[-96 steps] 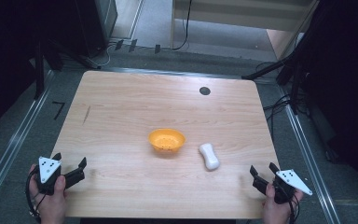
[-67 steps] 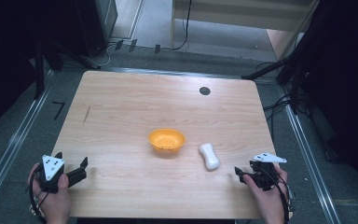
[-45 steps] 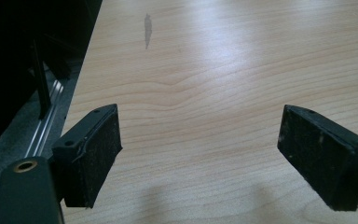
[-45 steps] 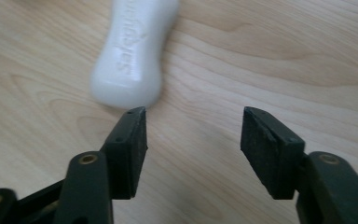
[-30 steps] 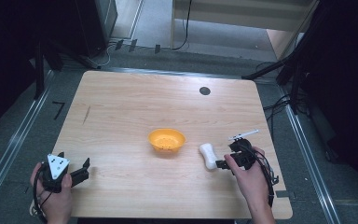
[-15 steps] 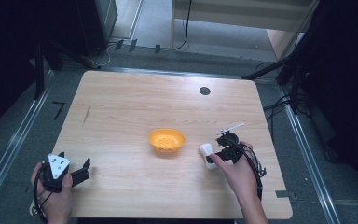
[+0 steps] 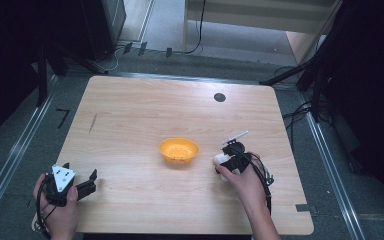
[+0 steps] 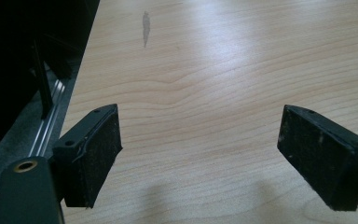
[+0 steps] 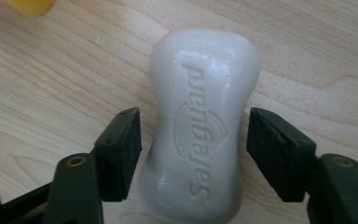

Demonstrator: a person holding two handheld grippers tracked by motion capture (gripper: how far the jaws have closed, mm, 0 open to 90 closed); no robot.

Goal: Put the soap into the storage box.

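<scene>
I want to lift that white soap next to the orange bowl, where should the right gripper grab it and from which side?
Grip the soap at its narrowed waist, coming down from above with one jaw on each long side. The bar lies flat and pinches in at the middle, so the pads should seat there. The right gripper already straddles that waist, open, jaws not quite touching.

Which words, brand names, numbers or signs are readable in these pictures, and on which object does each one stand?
"Safeguard": embossed along the top face of the white waisted soap bar, upside down in the right gripper view, with a shield-like outline around its middle letters; the bar lies between the open right claw jaws.
No text can be made out on the orange plastic bowl, the wooden table, or the left claw.
</scene>
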